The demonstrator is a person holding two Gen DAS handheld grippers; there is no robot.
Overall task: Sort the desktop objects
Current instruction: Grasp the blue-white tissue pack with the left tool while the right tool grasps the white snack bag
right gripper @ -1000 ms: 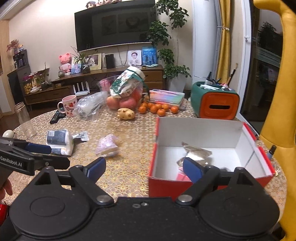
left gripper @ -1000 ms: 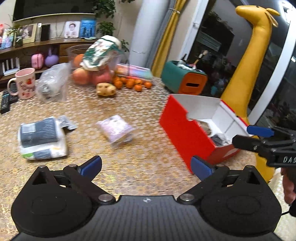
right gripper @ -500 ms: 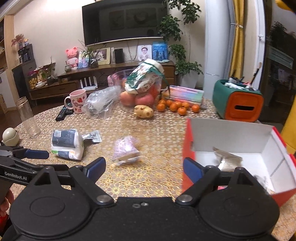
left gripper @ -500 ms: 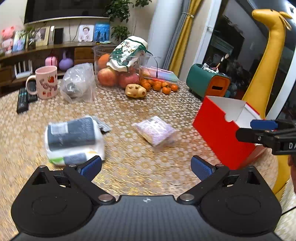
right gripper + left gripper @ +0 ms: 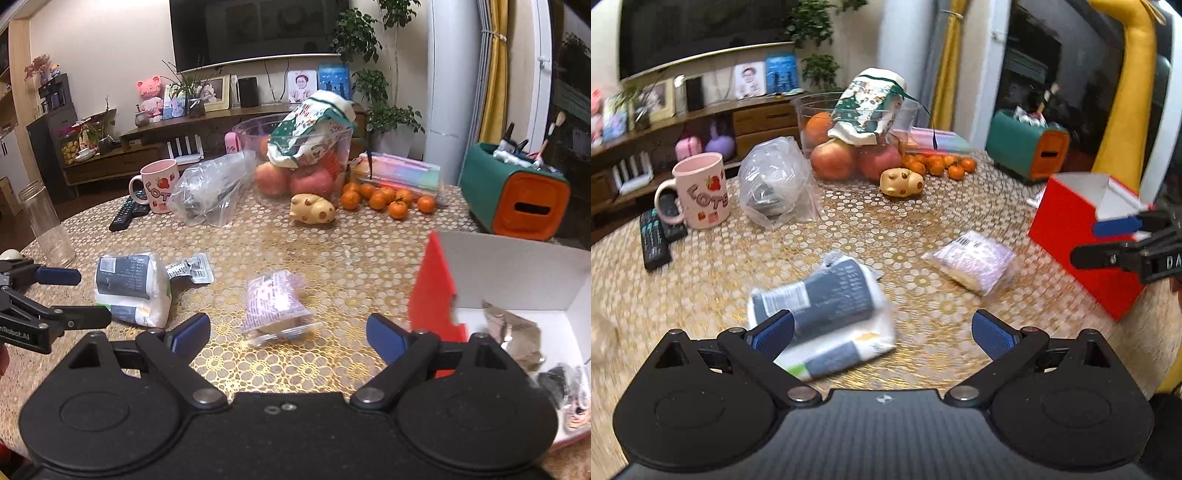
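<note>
A white and dark blue-grey packet point(image 5: 827, 314) point(image 5: 129, 288) lies on the gold tablecloth just ahead of my open left gripper point(image 5: 882, 332), nearer its left finger. A small purple snack pouch point(image 5: 975, 260) point(image 5: 277, 304) rests in the middle, right in front of my open right gripper point(image 5: 288, 334). The red box point(image 5: 1082, 240) point(image 5: 436, 295) with a white inside stands at the right and holds several small wrapped items. Neither gripper holds anything. Each gripper shows at the edge of the other's view.
At the back stand a pink mug point(image 5: 159, 184), remotes point(image 5: 125, 216), a clear plastic bag point(image 5: 210, 192), a fruit bowl point(image 5: 295, 155), tangerines point(image 5: 388, 199), a pig figurine point(image 5: 314, 208) and a green-orange holder point(image 5: 517, 192). A glass jar point(image 5: 46, 225) stands far left. A small flat sachet point(image 5: 190, 267) lies beside the packet.
Both grippers have swung left, away from the red box. The white and dark packet now sits close before the left gripper, the purple pouch before the right. Both stay open.
</note>
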